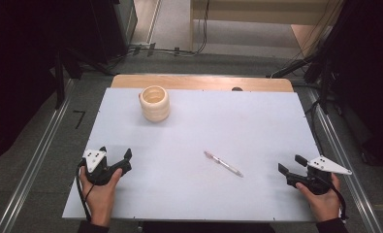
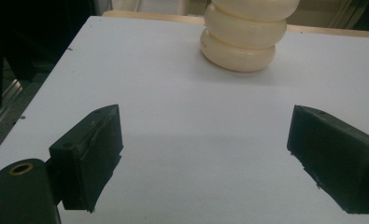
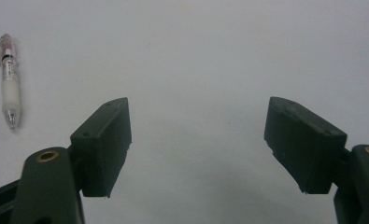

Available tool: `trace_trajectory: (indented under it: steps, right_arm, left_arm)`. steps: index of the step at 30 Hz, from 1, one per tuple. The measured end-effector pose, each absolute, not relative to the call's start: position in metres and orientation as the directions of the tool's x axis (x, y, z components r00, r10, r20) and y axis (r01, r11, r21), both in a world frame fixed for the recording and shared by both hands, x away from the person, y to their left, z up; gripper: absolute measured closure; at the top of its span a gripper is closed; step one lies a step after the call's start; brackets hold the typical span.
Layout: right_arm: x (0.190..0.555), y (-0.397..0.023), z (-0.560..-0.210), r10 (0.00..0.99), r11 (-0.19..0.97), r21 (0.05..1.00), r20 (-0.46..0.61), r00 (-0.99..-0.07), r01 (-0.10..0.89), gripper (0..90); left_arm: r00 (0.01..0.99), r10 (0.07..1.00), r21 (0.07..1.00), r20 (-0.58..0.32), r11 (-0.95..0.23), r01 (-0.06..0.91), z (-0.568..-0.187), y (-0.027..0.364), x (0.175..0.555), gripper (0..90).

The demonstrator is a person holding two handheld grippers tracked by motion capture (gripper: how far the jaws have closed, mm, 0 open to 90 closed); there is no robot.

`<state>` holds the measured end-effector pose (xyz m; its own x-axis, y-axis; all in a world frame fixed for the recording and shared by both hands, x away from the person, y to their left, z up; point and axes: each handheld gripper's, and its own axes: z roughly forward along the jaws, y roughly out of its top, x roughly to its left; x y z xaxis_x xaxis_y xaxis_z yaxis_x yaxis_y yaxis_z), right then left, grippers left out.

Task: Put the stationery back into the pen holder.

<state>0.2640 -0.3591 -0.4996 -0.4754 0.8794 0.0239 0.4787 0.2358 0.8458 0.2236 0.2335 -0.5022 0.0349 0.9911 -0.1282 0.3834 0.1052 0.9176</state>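
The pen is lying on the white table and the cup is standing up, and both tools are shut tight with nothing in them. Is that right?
Not quite. The pen does lie on the white table, and the cup stands upright, but both tools are open, not shut. The left gripper view shows the left tool with its jaws wide apart and nothing between them; the right gripper view shows the same for the right tool.

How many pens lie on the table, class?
1. The pen lies flat on the white table, right of centre, nearer the right gripper than the left gripper. The cup might hide more inside.
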Motion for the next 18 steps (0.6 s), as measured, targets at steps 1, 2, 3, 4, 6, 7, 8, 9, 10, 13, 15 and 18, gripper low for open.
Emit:
trace_trajectory:
  steps: [1,2,3,4,6,7,8,9,10,13,15,18]
  right_arm:
    - [0.264,-0.358,-0.5,0.879,0.235,0.845,0.026,-0.476,0.48,21.5]
    - [0.264,-0.357,-0.5,0.877,0.238,0.845,0.025,-0.48,0.478,21.5]
    - [0.264,-0.357,-0.5,0.877,0.24,0.845,0.022,-0.479,0.478,21.5]
    - [0.264,-0.356,-0.5,0.876,0.241,0.846,0.022,-0.482,0.476,21.5]
    - [0.264,-0.355,-0.5,0.875,0.241,0.845,0.024,-0.483,0.477,21.5]
    - [0.264,-0.354,-0.5,0.873,0.245,0.845,0.021,-0.488,0.475,21.5]
    - [0.264,-0.353,-0.5,0.872,0.247,0.844,0.02,-0.489,0.476,21.5]
    - [0.264,-0.352,-0.5,0.871,0.247,0.844,0.021,-0.491,0.475,21.5]
    - [0.264,-0.352,-0.5,0.871,0.248,0.843,0.022,-0.491,0.478,21.5]
    - [0.265,-0.35,-0.501,0.868,0.251,0.842,0.022,-0.495,0.477,21.5]
    - [0.265,-0.348,-0.501,0.866,0.255,0.842,0.02,-0.5,0.475,21.5]
    - [0.266,-0.346,-0.501,0.864,0.258,0.841,0.02,-0.504,0.476,21.5]
  left_arm:
    - [0.034,0.991,0.918,-0.128,0.105,0.383,-0.502,0.234,0.224,10.8]
    - [0.034,0.991,0.918,-0.128,0.105,0.383,-0.502,0.234,0.224,10.9]
    - [0.035,0.991,0.918,-0.129,0.106,0.383,-0.502,0.234,0.224,10.9]
    - [0.035,0.991,0.918,-0.129,0.106,0.383,-0.502,0.234,0.224,10.9]
    - [0.034,0.991,0.917,-0.129,0.106,0.384,-0.502,0.234,0.224,10.9]
    - [0.035,0.991,0.917,-0.129,0.106,0.384,-0.502,0.234,0.224,10.9]
    - [0.035,0.991,0.917,-0.129,0.106,0.384,-0.502,0.234,0.224,10.9]
    - [0.035,0.991,0.918,-0.129,0.106,0.383,-0.502,0.234,0.224,10.9]
    - [0.034,0.991,0.917,-0.129,0.106,0.384,-0.502,0.234,0.224,10.9]
    - [0.033,0.991,0.917,-0.128,0.106,0.386,-0.502,0.234,0.224,10.9]
    - [0.035,0.991,0.917,-0.129,0.105,0.386,-0.503,0.234,0.224,10.9]
    - [0.035,0.991,0.917,-0.129,0.106,0.385,-0.503,0.234,0.224,10.8]
